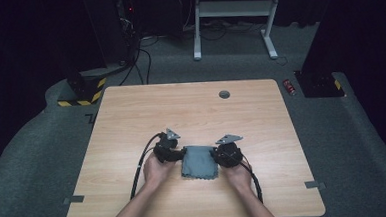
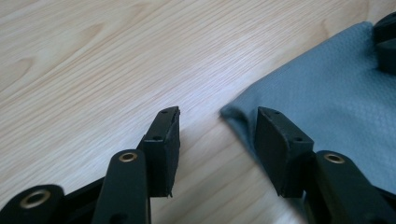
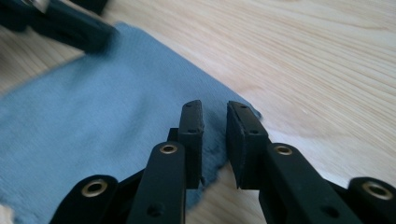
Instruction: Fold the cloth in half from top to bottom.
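A pale wooden desk (image 1: 131,121) is seen from above in the high view, standing on grey carpet, with a small round grommet (image 1: 224,94) near its far edge and white frame legs (image 1: 232,16) on the floor beyond it. These surroundings are not given by the two gripper views, where the wood grain of the desk is seen from close up instead.

A folded grey-blue cloth (image 1: 199,162) is laid flat on the near middle of the desk, between the two hands. Its woven texture and its rough, frayed edge are made out in the gripper views but not from above.

The left claw (image 1: 170,150) is held at the cloth's left side by the left hand (image 1: 158,171). In the left gripper view the left claw (image 2: 217,130) is seen released, its jaws well apart: one jaw is placed over bare wood, the other at the cloth's corner (image 2: 233,112), with nothing pinched between them.

The right claw (image 1: 227,154) is held at the cloth's right side by the right hand (image 1: 238,176). In the right gripper view the right claw (image 3: 215,135) is seen nearly closed, its jaws set either side of the cloth's frayed edge (image 3: 212,163), yet a narrow gap remains and no pressing of the pads on the fabric can be made out. The far end of the left claw (image 3: 70,25) is also caught at the top left of that view.
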### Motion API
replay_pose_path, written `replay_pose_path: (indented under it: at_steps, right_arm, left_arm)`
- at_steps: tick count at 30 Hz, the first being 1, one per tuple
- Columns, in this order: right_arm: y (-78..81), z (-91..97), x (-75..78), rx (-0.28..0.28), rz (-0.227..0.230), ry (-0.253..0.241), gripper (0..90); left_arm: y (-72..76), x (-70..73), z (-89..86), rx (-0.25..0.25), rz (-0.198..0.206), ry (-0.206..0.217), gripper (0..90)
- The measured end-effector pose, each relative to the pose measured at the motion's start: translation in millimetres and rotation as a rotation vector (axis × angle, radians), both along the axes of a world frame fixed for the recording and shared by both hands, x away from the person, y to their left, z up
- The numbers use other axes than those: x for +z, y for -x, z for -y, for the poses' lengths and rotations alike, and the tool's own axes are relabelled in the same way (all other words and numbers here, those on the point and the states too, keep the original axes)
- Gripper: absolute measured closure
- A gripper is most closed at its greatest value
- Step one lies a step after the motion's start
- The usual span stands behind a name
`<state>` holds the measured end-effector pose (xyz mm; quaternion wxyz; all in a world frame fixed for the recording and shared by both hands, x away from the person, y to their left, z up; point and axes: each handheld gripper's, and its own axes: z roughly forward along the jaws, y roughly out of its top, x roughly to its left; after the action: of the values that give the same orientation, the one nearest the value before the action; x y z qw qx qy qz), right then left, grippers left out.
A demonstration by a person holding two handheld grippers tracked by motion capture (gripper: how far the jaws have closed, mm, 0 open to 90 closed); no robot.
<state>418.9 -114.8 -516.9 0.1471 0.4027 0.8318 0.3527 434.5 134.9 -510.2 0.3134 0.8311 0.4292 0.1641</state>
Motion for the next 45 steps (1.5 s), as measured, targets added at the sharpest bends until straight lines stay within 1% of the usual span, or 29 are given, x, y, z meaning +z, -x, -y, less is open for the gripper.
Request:
replay_pose_path:
  at_steps: [1, 2, 4, 6, 7, 8, 10, 12, 14, 16, 17, 18, 19, 21, 24, 26, 27, 29, 30, 31, 32, 33, 34, 37, 39, 40, 42, 44, 45]
  right_arm:
    - [0.4, 2.0, 0.2, -0.004, 0.002, 0.002, 75.2]
    - [0.7, 3.7, 0.9, -0.01, -0.004, 0.005, 75.1]
    - [0.1, 6.4, 2.4, -0.017, -0.003, 0.0, 74.4]
    - [-2.0, 6.9, 4.4, -0.03, 0.002, -0.013, 72.1]
    - [-3.4, 7.0, 5.2, -0.03, 0.006, -0.015, 71.2]
    - [-5.6, 5.9, 6.4, -0.035, 0.009, -0.019, 70.0]
    - [-9.5, 3.5, 7.5, -0.043, 0.007, -0.021, 68.3]
    - [-15.2, 1.4, 6.7, -0.047, -0.007, -0.017, 67.5]
    - [-18.8, -0.1, 5.0, -0.044, -0.026, -0.006, 69.5]
    - [-20.9, -2.6, 2.7, -0.026, -0.031, 0.014, 76.7]
    - [-21.4, -3.3, 2.9, -0.013, -0.023, 0.021, 83.2]
    - [-21.9, -4.2, 3.2, -0.007, -0.013, 0.031, 87.7]
    - [-23.1, -5.2, 3.1, 0.003, -0.005, 0.042, 88.7]
    - [-26.2, -7.6, 2.9, 0.003, 0.001, 0.047, 89.2]
    - [-33.8, -14.3, 3.8, 0.0, 0.006, 0.069, 89.3]
    - [-39.0, -19.4, 4.0, -0.007, 0.01, 0.079, 88.5]
    - [-41.1, -21.9, 4.2, -0.015, 0.013, 0.085, 87.9]
    - [-43.6, -25.2, 5.2, -0.026, 0.02, 0.105, 83.2]
    - [-43.1, -25.2, 6.0, -0.024, 0.021, 0.103, 79.6]
    - [-40.5, -24.8, 7.4, -0.025, 0.019, 0.09, 77.5]
    - [-36.4, -23.6, 8.9, -0.014, 0.03, 0.073, 76.4]
    - [-31.3, -22.4, 10.1, 0.001, 0.037, 0.059, 75.8]
    - [-25.8, -22.0, 10.8, 0.017, 0.038, 0.053, 75.3]
    - [-11.5, -22.2, 7.9, 0.057, 0.039, 0.06, 74.9]
    - [-7.1, -20.6, 3.2, 0.071, 0.028, 0.072, 74.8]
    - [-5.6, -18.7, 1.9, 0.069, 0.033, 0.061, 74.9]
    - [-5.3, -15.7, 1.5, 0.066, 0.031, 0.052, 74.9]
    - [-5.4, -14.4, 1.7, 0.063, 0.029, 0.055, 74.4]
    - [-5.4, -14.2, 1.7, 0.059, 0.027, 0.053, 73.9]
  left_arm:
    - [0.8, 0.5, -3.4, 0.007, -0.001, 0.005, 52.2]
    - [1.0, 1.5, -7.0, 0.014, -0.003, 0.022, 52.3]
    - [0.7, 4.7, -11.5, 0.024, -0.006, 0.08, 52.4]
    - [-0.4, 7.4, -10.7, 0.013, -0.01, 0.12, 52.3]
    - [-0.9, 8.8, -8.3, 0.009, 0.001, 0.147, 52.3]
    - [-1.7, 9.3, -4.5, 0.006, -0.006, 0.158, 52.3]
    - [-4.9, 8.1, 4.3, -0.007, -0.011, 0.137, 51.7]
    - [-9.4, 4.4, 12.0, -0.01, -0.02, 0.097, 51.9]
    - [-13.2, -0.6, 15.7, -0.018, -0.032, 0.076, 56.2]
    - [-14.0, -1.9, 15.0, -0.045, -0.043, 0.097, 64.6]
    - [-14.0, -2.0, 15.2, -0.05, -0.042, 0.101, 69.6]
    - [-13.6, -1.7, 15.6, -0.056, -0.038, 0.096, 72.4]
    - [-14.0, -1.4, 15.2, -0.063, -0.033, 0.084, 77.5]
    - [-15.4, -1.4, 13.5, -0.066, -0.03, 0.084, 81.3]
    - [-19.4, -2.5, 9.9, -0.046, -0.01, 0.082, 82.8]
    - [-24.5, -2.1, 7.8, -0.03, -0.009, 0.073, 82.1]
    - [-26.7, -1.5, 7.5, -0.016, -0.006, 0.06, 79.9]
    - [-27.7, 1.1, 7.4, -0.004, -0.007, 0.036, 69.7]
    - [-24.9, 3.5, 6.6, -0.014, -0.002, 0.035, 63.9]
    - [-19.4, 5.8, 5.2, -0.018, 0.006, 0.054, 59.6]
    - [-13.0, 7.4, 3.1, -0.021, 0.015, 0.078, 55.7]
    - [-6.7, 7.9, 2.1, -0.03, 0.009, 0.099, 53.6]
    - [-0.7, 7.9, 1.8, -0.046, 0.004, 0.094, 52.3]
    - [14.8, 5.7, 0.7, -0.071, 0.015, 0.061, 50.9]
    - [20.4, 0.9, -2.6, -0.066, 0.006, 0.04, 50.6]
    - [21.8, -1.7, -3.6, -0.06, 0.002, 0.034, 50.6]
    - [23.7, -5.1, -12.1, -0.045, 0.004, 0.069, 49.5]
    - [24.9, -3.9, -14.1, -0.03, -0.013, 0.076, 48.7]
    - [26.9, -2.6, -15.0, -0.032, -0.005, 0.075, 48.4]
